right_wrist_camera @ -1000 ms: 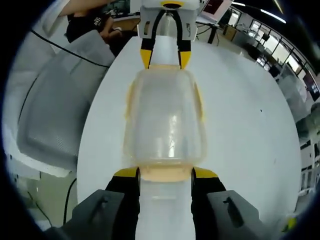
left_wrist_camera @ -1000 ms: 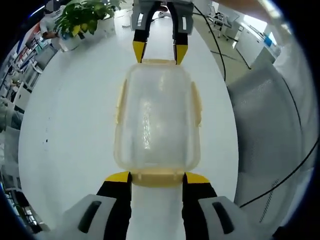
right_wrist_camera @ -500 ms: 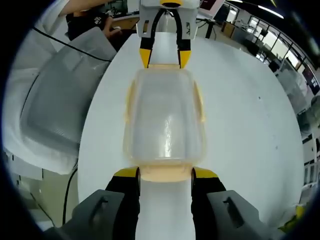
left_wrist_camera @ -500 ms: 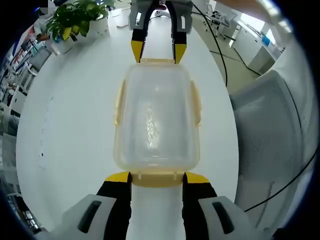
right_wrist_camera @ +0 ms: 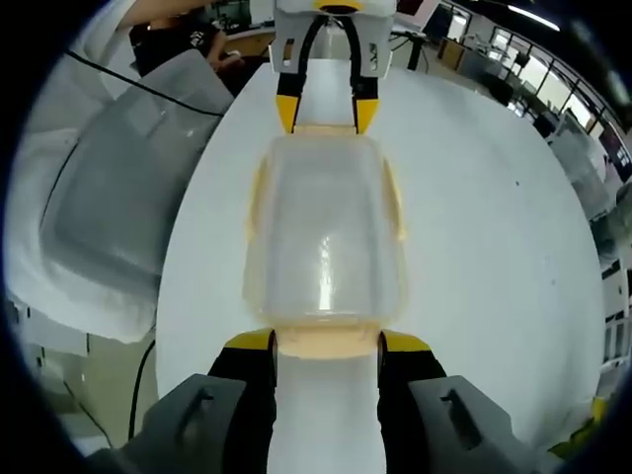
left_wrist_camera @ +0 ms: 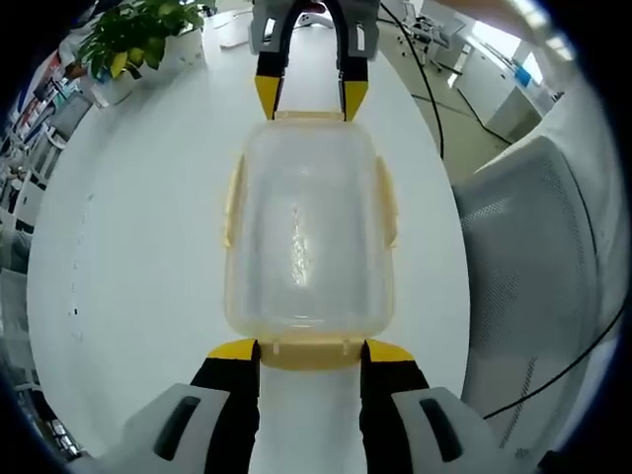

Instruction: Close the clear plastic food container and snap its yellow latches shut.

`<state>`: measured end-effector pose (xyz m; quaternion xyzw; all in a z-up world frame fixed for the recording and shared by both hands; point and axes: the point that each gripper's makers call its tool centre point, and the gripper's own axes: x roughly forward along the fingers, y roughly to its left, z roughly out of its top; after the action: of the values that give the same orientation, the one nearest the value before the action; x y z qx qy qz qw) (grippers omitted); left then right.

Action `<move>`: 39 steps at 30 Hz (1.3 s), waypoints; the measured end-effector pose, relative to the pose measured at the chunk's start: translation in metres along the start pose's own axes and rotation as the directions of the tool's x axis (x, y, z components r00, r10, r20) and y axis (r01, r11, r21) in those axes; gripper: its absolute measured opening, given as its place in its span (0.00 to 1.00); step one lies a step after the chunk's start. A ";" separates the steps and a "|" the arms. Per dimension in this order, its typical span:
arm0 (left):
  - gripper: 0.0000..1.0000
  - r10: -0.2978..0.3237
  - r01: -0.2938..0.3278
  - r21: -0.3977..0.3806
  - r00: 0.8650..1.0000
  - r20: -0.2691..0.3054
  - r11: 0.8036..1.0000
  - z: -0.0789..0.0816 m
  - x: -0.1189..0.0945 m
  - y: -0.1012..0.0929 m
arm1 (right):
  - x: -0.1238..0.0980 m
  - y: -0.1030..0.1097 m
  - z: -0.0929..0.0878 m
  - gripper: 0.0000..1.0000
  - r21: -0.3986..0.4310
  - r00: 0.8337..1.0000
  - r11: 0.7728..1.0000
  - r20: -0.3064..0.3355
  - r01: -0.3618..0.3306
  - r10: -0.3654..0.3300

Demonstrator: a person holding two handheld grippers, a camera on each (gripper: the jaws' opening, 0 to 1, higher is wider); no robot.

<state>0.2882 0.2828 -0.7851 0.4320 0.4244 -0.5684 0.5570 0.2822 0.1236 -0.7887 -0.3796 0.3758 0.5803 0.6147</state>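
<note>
Clear rectangular plastic food container (left_wrist_camera: pixel 308 232) with pale yellow rim, lid on, lying flat on the round white worktop (left_wrist_camera: pixel 128 247), lengthways between the two tools. Left hand-held gripper (left_wrist_camera: pixel 310 348) at the near short end in the left gripper view, yellow-tipped jaws spread and standing either side of the yellow end latch (left_wrist_camera: pixel 310 349), tips touching or just beside the container's corners; no pinch on anything. Right hand-held gripper (right_wrist_camera: pixel 325 341) likewise at the opposite short end, jaws spread around the other yellow end latch (right_wrist_camera: pixel 326 342), and seen again across the container at the top of the left gripper view. Long yellow side latches (left_wrist_camera: pixel 234 202) standing out a little from the walls, so probably not yet snapped; whether the end latches are down cannot be told. Best done by keeping both tools level and squarely opposed, so that the container stays pinned and does not skate on the smooth worktop. Better to press one latch at a time, flat against the wall, pushing until the flap sits flush. Worth checking first that the lid lies even all round, since a tilted lid would resist. Risk of the box tipping if one end is pushed harder than the other. Grey mesh chair back (left_wrist_camera: pixel 523 257) beside the worktop, green potted plant (left_wrist_camera: pixel 138 35) at its far edge, well apart from the work.
</note>
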 end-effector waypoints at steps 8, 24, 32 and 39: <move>0.34 0.013 -0.013 0.010 1.000 -0.008 1.000 -0.001 0.000 0.001 | 0.001 0.000 -0.001 0.36 0.011 1.000 1.000 -0.010 -0.001 0.001; 0.35 0.077 -0.074 0.050 0.995 -0.058 0.996 -0.022 0.001 0.010 | 0.006 -0.004 -0.048 0.17 0.017 0.983 1.000 -0.184 0.018 -0.015; 0.41 0.075 -0.078 -0.250 0.997 -0.019 0.965 -0.034 -0.022 0.016 | -0.010 -0.014 -0.054 0.28 0.196 0.993 0.976 -0.097 0.091 -0.073; 0.39 0.035 -0.060 -0.406 0.997 -0.069 0.912 -0.045 -0.021 0.004 | -0.023 -0.018 -0.047 0.31 0.435 0.994 0.895 -0.093 0.098 -0.064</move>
<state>0.2934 0.3316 -0.7772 0.3334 0.5393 -0.4404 0.6357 0.2977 0.0703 -0.7877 -0.2686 0.5037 0.4397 0.6934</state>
